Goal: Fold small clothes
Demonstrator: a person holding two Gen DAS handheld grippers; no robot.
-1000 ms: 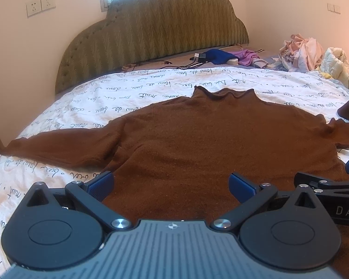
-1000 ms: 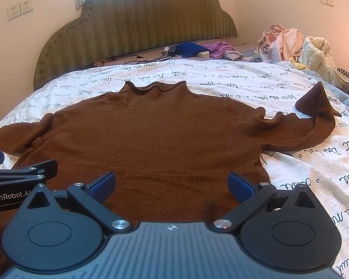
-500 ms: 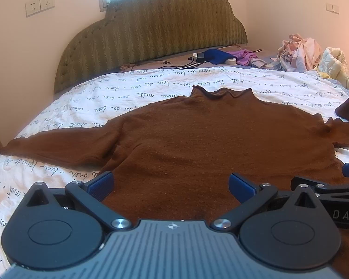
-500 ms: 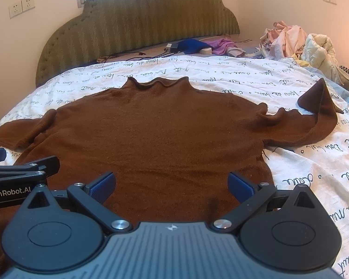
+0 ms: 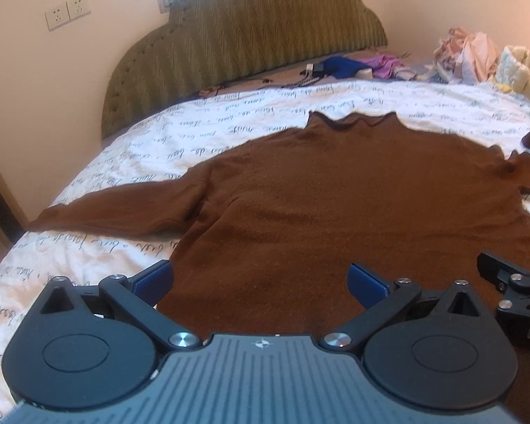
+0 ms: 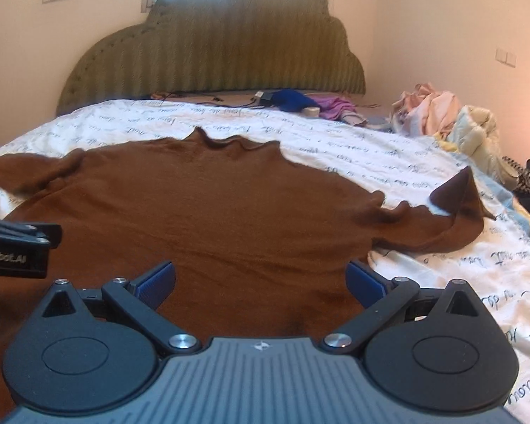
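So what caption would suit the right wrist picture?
Open right claw poised over a brown sweater spread flat on the bed, its right sleeve curled up.

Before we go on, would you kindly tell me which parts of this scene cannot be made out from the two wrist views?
- Bottom hem of the brown knitted sweater: hidden in both views behind the gripper bodies.
- Cuff of its sleeve towards the right: cut off by the frame edge in the left wrist view; folded upright in the right wrist view, its underside hidden.
- Script printed on the white bedspread: too small to read.
- Heap of pale clothes: single garments indistinguishable.
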